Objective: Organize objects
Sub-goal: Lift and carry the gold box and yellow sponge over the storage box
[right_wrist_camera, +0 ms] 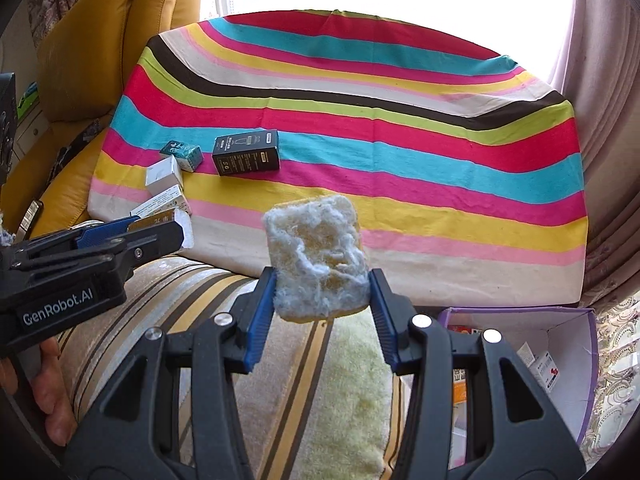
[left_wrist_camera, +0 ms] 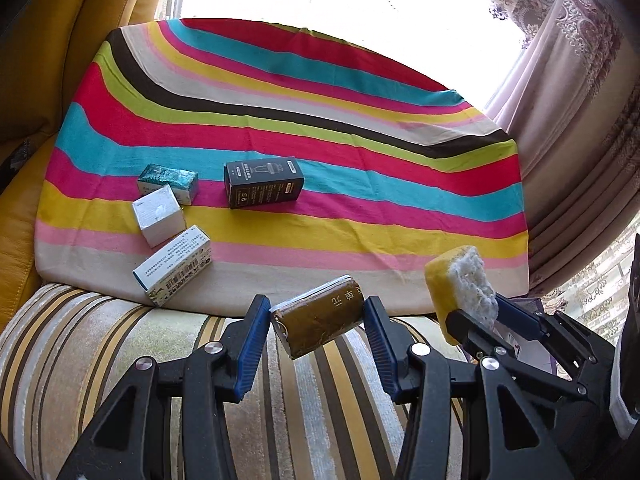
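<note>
The left tongs (left_wrist_camera: 318,322) clenched a stiff brown wrapped packet (left_wrist_camera: 318,326); the right tongs (right_wrist_camera: 322,296) squeezed a soft, light yellow sponge (right_wrist_camera: 318,260) sidewise.

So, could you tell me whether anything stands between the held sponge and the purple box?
Nothing visible does: the sponge is clamped in the right gripper, and the open purple box lies just beyond it to the lower right.

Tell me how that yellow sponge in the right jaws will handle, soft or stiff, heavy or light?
The sponge is probably soft: its frayed white scrub face looks worn and fluffy. It seems light, staying upright though pinched only at its lower edges. It likely won't slip, since the ribbed blue pads bite into foam.
</note>
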Demonstrator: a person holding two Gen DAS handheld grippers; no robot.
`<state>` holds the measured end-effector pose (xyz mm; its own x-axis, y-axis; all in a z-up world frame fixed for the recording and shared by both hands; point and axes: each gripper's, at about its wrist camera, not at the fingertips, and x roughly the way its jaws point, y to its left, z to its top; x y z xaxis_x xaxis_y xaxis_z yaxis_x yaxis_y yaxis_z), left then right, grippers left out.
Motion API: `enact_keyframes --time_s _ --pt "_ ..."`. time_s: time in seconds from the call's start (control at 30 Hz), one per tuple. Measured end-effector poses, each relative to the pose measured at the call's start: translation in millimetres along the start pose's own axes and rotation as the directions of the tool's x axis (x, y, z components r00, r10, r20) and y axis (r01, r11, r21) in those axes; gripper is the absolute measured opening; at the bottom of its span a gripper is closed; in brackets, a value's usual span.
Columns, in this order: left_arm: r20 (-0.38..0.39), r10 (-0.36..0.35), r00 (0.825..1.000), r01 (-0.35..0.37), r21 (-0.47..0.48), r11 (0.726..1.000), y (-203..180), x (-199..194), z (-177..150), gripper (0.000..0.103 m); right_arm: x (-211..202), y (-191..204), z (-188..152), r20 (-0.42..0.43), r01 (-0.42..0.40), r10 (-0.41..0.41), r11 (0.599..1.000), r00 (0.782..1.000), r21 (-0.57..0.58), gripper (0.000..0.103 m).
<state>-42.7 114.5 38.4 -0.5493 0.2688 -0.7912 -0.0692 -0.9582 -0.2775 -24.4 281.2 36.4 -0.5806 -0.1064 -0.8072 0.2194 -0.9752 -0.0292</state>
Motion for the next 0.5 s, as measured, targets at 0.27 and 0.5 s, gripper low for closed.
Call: enact_keyframes --time_s 0.27,0.5 --pt "-0.014 -0.030 0.999 0.031 0.098 0.995 -36 0 -10 0.049 -16 -27 -16 0.005 0.034 -0.034 0.998 0.999 0.049 0.050" --pt "-0.039 -0.059 0.997 0.065 0.166 0.984 -64 4 -17 0.049 -27 -50 -30 0.004 0.071 -0.072 0.994 0.997 0.087 0.050"
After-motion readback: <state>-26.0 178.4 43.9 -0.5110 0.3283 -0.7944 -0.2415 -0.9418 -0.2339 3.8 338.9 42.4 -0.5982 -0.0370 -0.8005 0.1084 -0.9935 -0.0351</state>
